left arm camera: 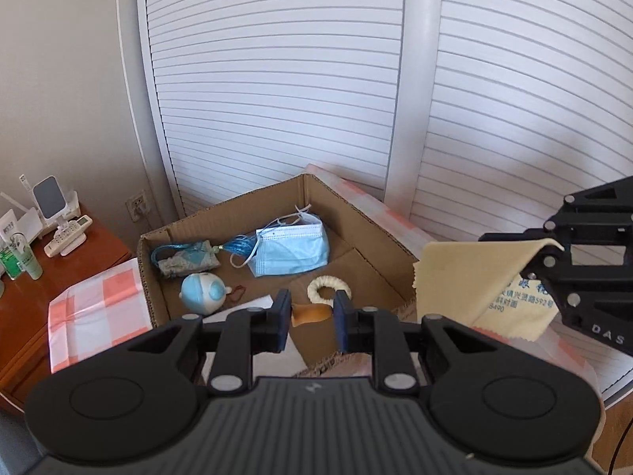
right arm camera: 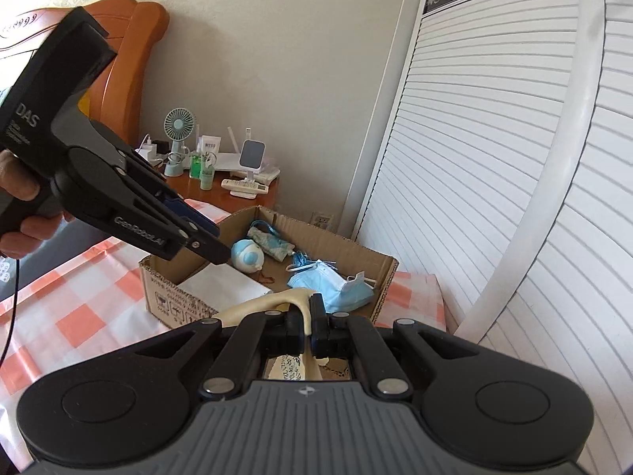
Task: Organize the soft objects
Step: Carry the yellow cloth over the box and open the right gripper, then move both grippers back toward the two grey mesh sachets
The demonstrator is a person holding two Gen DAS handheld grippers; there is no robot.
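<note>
An open cardboard box stands on a pink-and-white checked cloth. Inside lie blue face masks, a blue-and-white ball, a patterned pouch, a blue tassel and a white fabric ring. My left gripper hangs over the box's near edge. Its blue pads are closed on a small orange-brown soft piece. My right gripper is shut on a cream cloth with blue print, held above the box's right side. A person's hand holds the left gripper.
A wooden nightstand to the left carries a small fan, green bottles, a remote and a phone stand. White louvred doors rise right behind the box. A wooden headboard stands at the far left.
</note>
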